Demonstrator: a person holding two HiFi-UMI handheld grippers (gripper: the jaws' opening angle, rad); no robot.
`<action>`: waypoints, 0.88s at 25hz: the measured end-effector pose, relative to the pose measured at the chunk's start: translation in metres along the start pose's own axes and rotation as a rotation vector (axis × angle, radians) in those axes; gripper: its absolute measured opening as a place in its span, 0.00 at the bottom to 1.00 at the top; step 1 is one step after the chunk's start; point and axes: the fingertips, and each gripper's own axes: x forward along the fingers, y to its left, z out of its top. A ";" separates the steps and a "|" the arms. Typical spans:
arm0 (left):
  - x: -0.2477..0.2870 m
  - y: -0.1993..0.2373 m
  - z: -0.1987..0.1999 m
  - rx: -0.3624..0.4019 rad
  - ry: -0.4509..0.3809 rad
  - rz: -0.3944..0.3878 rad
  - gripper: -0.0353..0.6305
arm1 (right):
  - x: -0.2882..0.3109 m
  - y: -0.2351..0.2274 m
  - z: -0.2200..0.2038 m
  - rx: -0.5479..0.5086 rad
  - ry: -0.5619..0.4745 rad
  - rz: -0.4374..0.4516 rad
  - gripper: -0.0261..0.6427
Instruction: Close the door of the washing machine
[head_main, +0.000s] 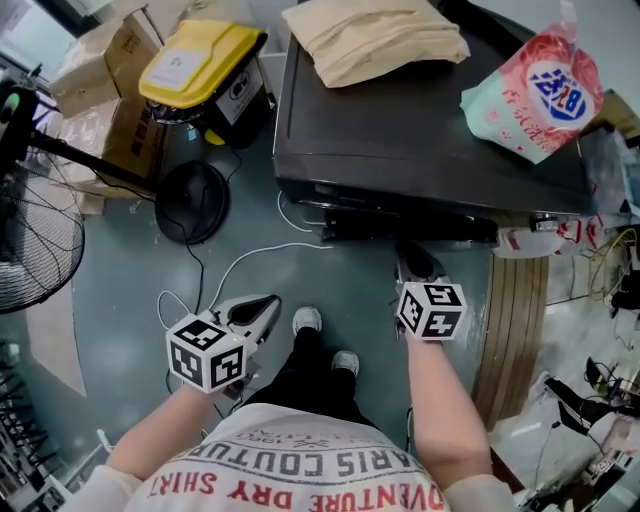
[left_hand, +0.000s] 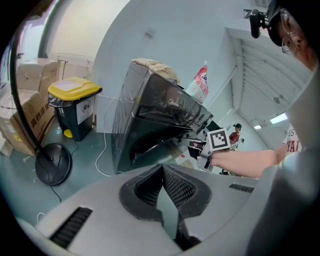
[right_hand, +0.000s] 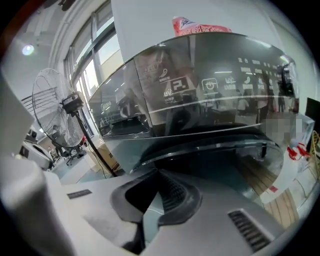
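Note:
A dark grey washing machine (head_main: 420, 130) fills the top of the head view. Its front door (head_main: 400, 228) juts out a little from the front face and looks ajar. My right gripper (head_main: 415, 262) is shut with nothing in it, its tips right at the door's lower edge; I cannot tell if they touch. In the right gripper view the door's curved glass rim (right_hand: 220, 145) lies just beyond my right gripper (right_hand: 157, 180). My left gripper (head_main: 262, 312) hangs shut and empty over the floor, left of the machine. From my left gripper (left_hand: 162, 172) the door (left_hand: 160, 142) shows partly open.
A yellow-lidded bin (head_main: 200, 60) and cardboard boxes (head_main: 110, 60) stand left of the machine. A fan (head_main: 30, 240) with a round black base (head_main: 192, 200) is at the far left. A white cable (head_main: 240, 265) crosses the floor. A beige cloth (head_main: 375, 40) and a pink bag (head_main: 535, 90) lie on top.

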 end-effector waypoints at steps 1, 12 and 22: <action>0.000 0.002 0.001 0.000 0.002 0.001 0.09 | 0.002 0.001 -0.002 0.009 0.002 -0.003 0.07; 0.006 0.011 0.012 0.008 0.018 0.005 0.09 | 0.012 -0.003 -0.001 0.033 -0.022 -0.031 0.07; 0.004 -0.023 0.020 0.012 -0.035 -0.033 0.09 | -0.013 0.033 -0.001 0.062 0.073 0.217 0.07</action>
